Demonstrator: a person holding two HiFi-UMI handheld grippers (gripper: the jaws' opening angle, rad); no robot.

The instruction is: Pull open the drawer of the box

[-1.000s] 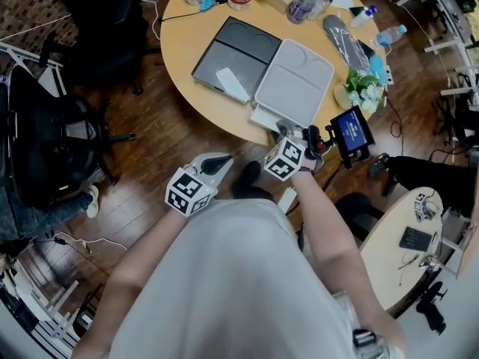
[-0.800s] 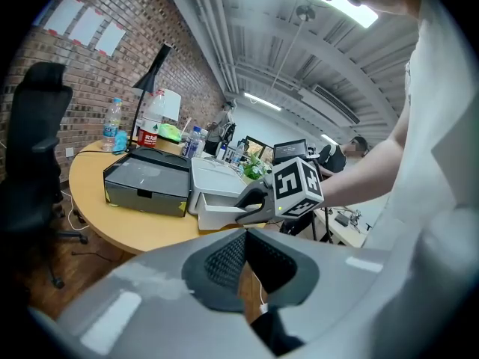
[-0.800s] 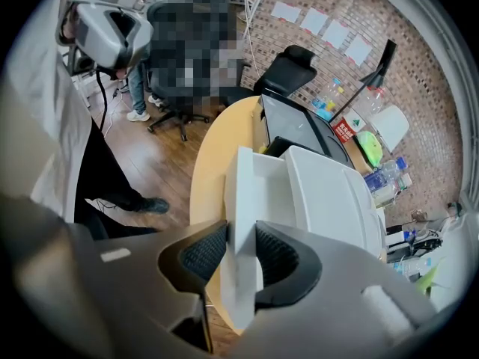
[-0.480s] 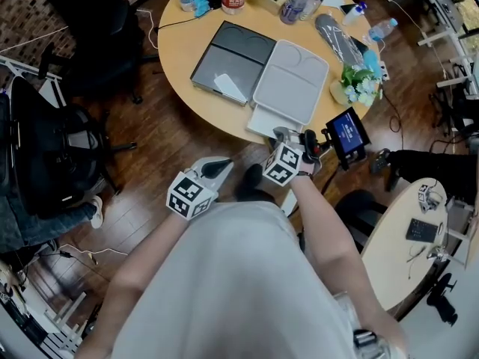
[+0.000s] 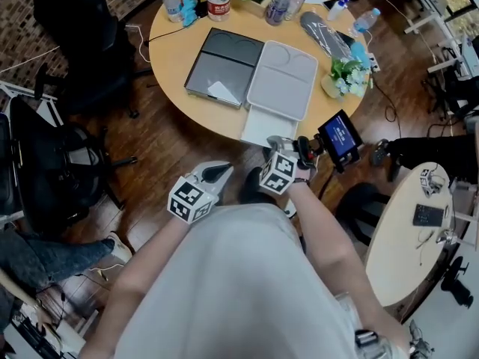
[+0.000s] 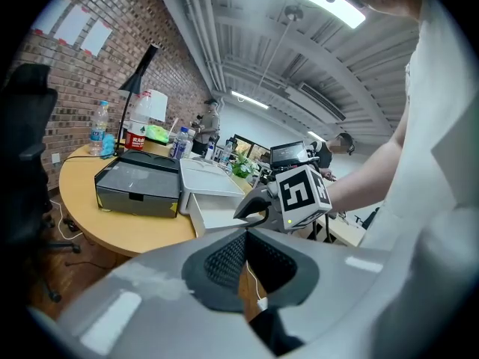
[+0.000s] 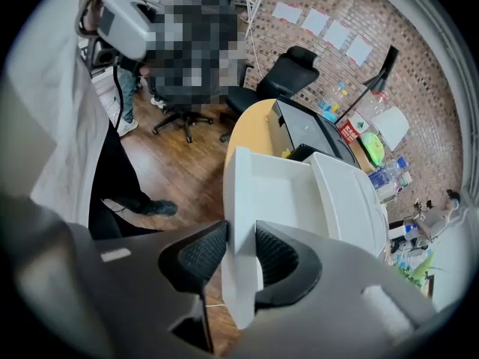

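- The right hand-held gripper (image 7: pixel 239 259) clamps the front panel of the drawer (image 5: pixel 260 128) between its pads.
- The drawer juts from the white box (image 5: pixel 284 81), past the edge of the surface (image 5: pixel 171 47).
- The left hand-held gripper (image 6: pixel 243 259) hangs apart over the floor, jaws nearly together, empty.

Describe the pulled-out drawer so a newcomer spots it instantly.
On the round wooden table, a dark grey box and a white box lie side by side. The drawer is the shallow, empty white tray sticking out of the white box past the table edge, its front wall pinched by the right gripper.
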